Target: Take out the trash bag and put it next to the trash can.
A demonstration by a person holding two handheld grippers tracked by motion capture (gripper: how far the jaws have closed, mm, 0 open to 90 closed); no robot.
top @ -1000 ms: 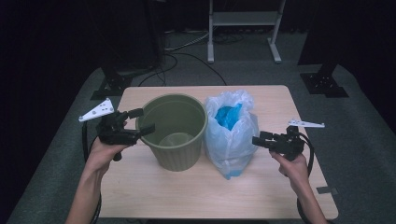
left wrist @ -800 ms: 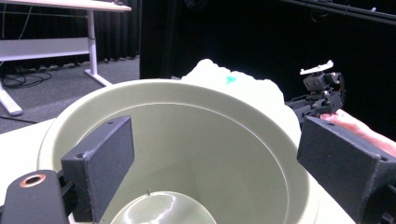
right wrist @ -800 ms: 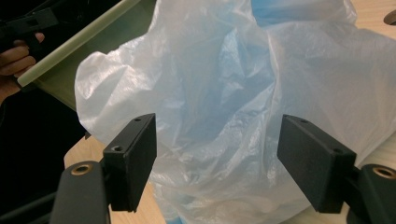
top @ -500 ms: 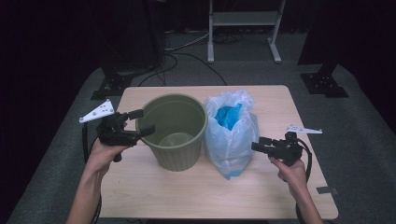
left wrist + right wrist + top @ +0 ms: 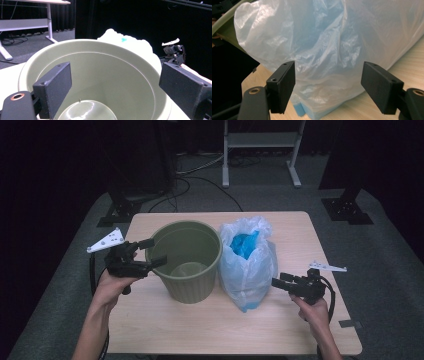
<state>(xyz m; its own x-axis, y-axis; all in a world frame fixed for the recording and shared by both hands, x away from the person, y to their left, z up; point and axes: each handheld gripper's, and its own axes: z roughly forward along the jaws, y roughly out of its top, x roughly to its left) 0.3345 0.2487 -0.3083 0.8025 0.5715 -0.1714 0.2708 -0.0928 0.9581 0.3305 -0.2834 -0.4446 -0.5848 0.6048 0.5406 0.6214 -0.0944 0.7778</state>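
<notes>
An olive-green bin point(image 5: 187, 260) stands upright on the wooden table point(image 5: 210, 330), with a white plastic bag point(image 5: 248, 262) holding something blue leaning against its right side. My left gripper point(image 5: 152, 252) is open at the bin's left rim. In the left gripper view its jaws point(image 5: 116, 75) stand wide over the bin point(image 5: 105, 57), and nothing is pinched. My right gripper point(image 5: 280, 281) is open, low over the table and pointing at the bag's lower right side. The right gripper view shows the bag point(image 5: 332, 37) just beyond its jaws point(image 5: 329, 72), untouched.
A white metal frame point(image 5: 260, 140) and cables lie on the floor behind the table. Black stand bases point(image 5: 347, 210) sit at the back corners. A small piece of tape point(image 5: 351, 323) is near the table's front right edge. Bare tabletop lies in front of the bin.
My right gripper has sunk toward the table beside the bag, still open. The left gripper, bin and bag have stayed put.
</notes>
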